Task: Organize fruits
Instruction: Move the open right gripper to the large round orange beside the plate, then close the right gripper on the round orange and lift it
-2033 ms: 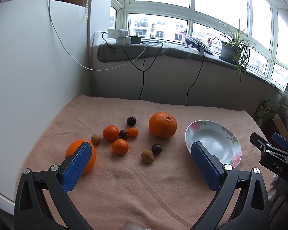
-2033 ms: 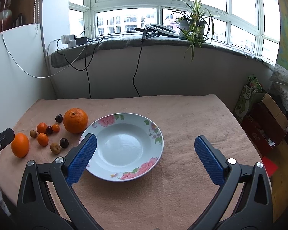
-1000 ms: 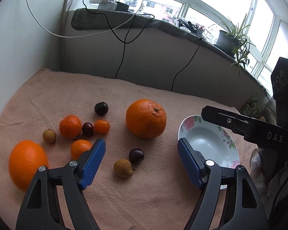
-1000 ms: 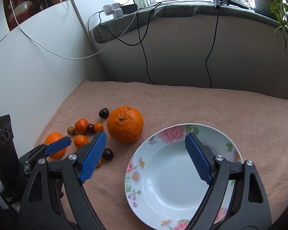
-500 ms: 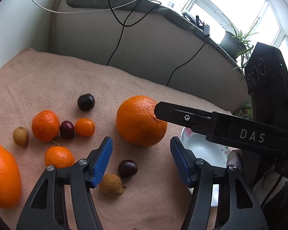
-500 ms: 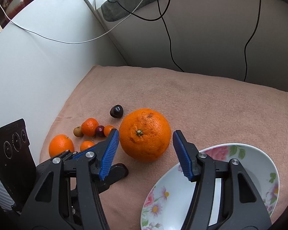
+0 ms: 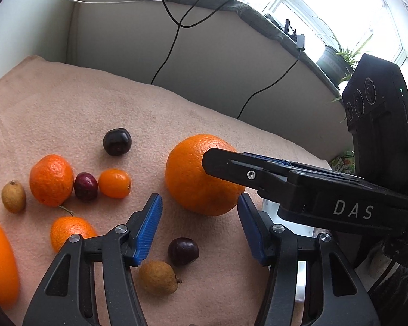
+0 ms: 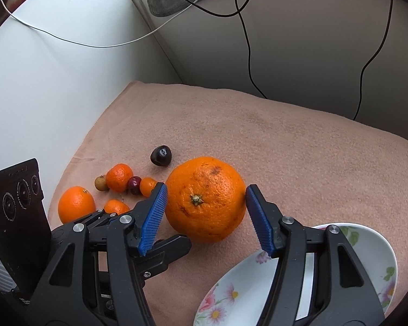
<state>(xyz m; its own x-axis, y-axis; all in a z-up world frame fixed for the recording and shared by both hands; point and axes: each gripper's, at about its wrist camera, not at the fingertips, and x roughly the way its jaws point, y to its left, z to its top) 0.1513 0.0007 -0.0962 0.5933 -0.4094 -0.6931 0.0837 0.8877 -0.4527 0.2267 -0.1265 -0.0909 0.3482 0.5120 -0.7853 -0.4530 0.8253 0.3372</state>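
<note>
The right gripper (image 8: 205, 212), its jaws just reopening, is bracketing the big orange (image 8: 205, 199) without squeezing; the left gripper (image 7: 200, 226), closing, is grasping nothing.

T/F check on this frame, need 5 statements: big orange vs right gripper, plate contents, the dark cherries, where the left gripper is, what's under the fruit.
1. The right gripper straddles the big orange, pads at its sides. True.
2. The floral plate already holds fruit. False: the part in view is empty.
3. A dark cherry lies beside a brown longan near the left gripper. True.
4. The left gripper grips a mandarin. False: nothing is between its pads.
5. The fruit lies on bare wood. False: it lies on a pink cloth.
</note>
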